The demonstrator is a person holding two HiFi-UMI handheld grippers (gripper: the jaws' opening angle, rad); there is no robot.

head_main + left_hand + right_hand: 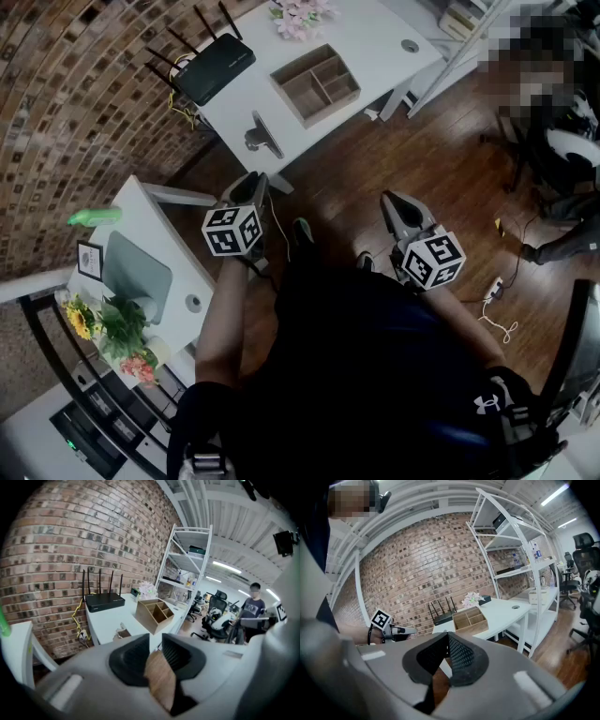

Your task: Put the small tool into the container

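At twelve o'clock on the white table, near its front edge: small tool, with wooden container toward its two o'clock. Gleams like metal, so probably stiff, light and slippery; best pinched across the slim middle. Left gripper, at its six o'clock, parted and empty; right gripper closed on nothing.

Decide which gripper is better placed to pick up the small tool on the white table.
Left. The left gripper hangs just short of the tool, jaws apart and empty; the right gripper is farther off over the floor, jaws together.
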